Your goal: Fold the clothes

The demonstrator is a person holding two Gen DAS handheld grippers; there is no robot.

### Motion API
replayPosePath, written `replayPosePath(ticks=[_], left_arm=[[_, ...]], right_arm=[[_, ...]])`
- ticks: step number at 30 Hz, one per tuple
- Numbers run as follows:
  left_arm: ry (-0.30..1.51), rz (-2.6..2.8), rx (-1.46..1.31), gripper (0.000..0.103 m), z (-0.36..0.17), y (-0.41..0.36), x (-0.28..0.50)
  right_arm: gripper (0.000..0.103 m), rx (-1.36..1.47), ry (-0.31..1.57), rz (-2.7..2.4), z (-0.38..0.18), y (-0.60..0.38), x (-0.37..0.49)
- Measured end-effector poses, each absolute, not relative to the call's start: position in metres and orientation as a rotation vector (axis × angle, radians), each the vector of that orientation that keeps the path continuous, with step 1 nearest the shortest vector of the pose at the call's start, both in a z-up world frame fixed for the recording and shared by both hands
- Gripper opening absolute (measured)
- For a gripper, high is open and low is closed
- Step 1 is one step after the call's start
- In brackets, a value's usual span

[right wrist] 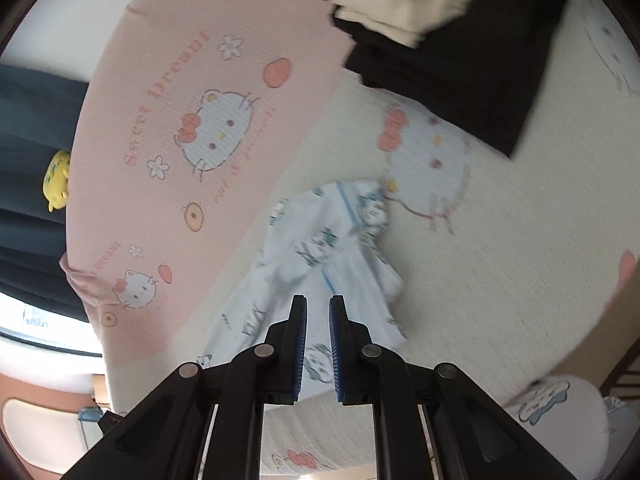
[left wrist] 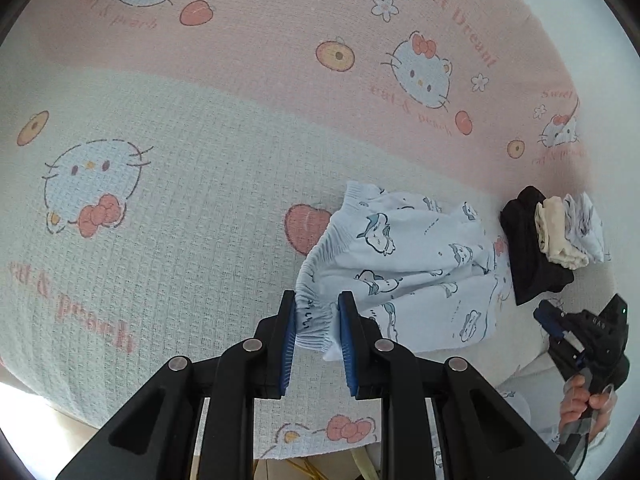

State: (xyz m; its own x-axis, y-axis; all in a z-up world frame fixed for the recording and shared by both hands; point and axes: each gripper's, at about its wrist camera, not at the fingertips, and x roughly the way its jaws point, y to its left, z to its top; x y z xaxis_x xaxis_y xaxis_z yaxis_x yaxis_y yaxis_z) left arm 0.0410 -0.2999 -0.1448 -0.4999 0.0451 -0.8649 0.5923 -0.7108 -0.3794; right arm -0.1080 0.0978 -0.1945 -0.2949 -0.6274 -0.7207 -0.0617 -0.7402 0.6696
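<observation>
thin floppy pale-blue cartoon-print shorts lie on the pink-and-white quilted bedspread; left gripper pinches the elastic waistband, the firmest hold; right gripper pressed together on the hem

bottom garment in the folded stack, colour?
Black, plain; clearest in right wrist view.

Pale blue cartoon-print shorts lay rumpled at centre-right; folded clothes were stacked at far right.
</observation>
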Motion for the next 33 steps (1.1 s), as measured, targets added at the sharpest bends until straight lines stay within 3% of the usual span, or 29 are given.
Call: replayPosePath(ticks=[6,8,9,10,16,22,33], left_arm=[[1.097,-2.222,1.273,0.022,-0.149,-0.302,0.046],[1.154,-2.202,1.244,0.043,-0.15,-0.305,0.047],[1.169,-2.213,1.222,0.058,-0.148,-0.305,0.051],[1.167,-2.228,1.205,0.061,-0.145,-0.305,0.054],[0.997,-2.246,1.287,0.061,-0.147,-0.294,0.06],[1.02,-2.26,1.347,0.061,-0.163,-0.282,0.064],[0.828,-2.312,1.46,0.061,-0.188,-0.25,0.039]], right_arm=[[0.015,1.53,-0.982,-2.105,-0.226,0.112,-0.086],[0.031,1.489,-0.982,-2.106,-0.222,0.111,-0.084],[0.041,1.471,-0.962,-2.116,-0.219,0.109,-0.084],[0.047,1.468,-0.922,-2.13,-0.216,0.104,-0.084],[0.052,1.522,-0.75,-2.133,-0.221,0.074,-0.082],[0.052,1.558,-0.671,-2.12,-0.23,0.056,-0.085],[0.052,1.738,-0.496,-2.101,-0.274,0.026,-0.101]])
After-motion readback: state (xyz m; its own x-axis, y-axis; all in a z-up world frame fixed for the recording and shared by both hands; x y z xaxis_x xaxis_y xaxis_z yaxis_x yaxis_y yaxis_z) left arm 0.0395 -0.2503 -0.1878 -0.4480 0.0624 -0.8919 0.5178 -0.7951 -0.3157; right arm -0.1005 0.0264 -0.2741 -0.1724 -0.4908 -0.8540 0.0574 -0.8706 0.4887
